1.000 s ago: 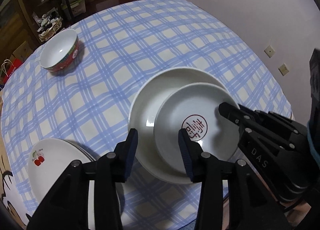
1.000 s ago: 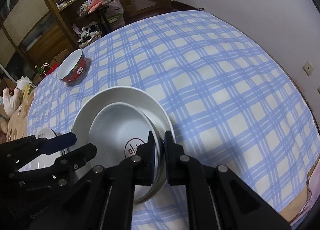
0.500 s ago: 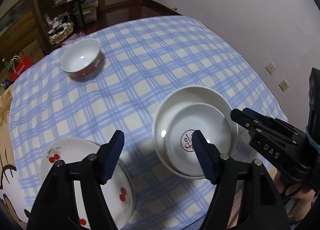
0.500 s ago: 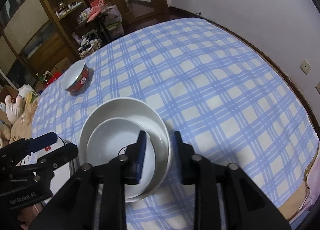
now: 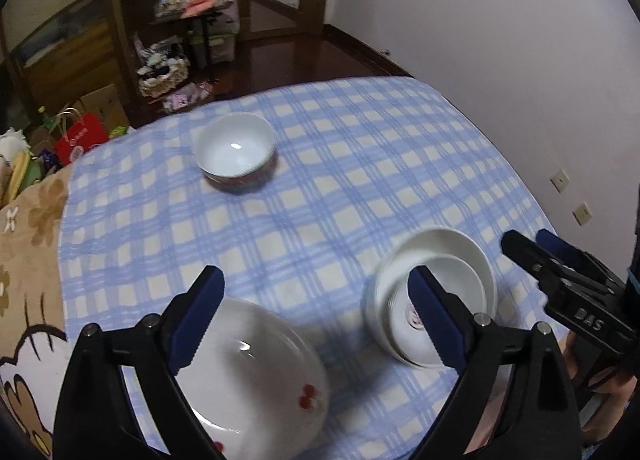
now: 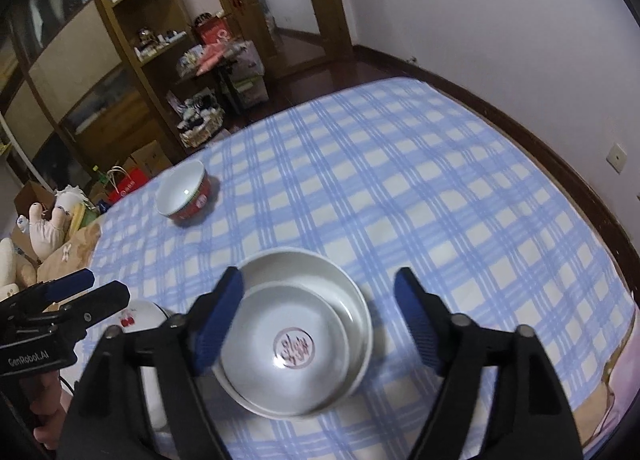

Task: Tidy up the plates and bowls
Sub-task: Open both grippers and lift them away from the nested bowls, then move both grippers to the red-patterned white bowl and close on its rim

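Both grippers hang wide open and empty above a table spread with a blue checked cloth [image 6: 440,196], their jaws having just been opening with nothing between the pads. The right gripper [image 6: 320,320] hovers directly over a small white dish with a red emblem [image 6: 294,348], which sits nested inside a larger white bowl [image 6: 344,284], apparently just stacked there by size. The left gripper [image 5: 316,320] hangs to the side, above the bare cloth between that stack and a cherry-printed plate [image 5: 256,372] lying near the table's front edge. Well apart, toward the far side, a red-sided bowl [image 5: 236,156] stands alone and upright, seemingly the next piece to be gathered. Beyond the table, cluttered wooden shelves [image 6: 120,40] line the room.
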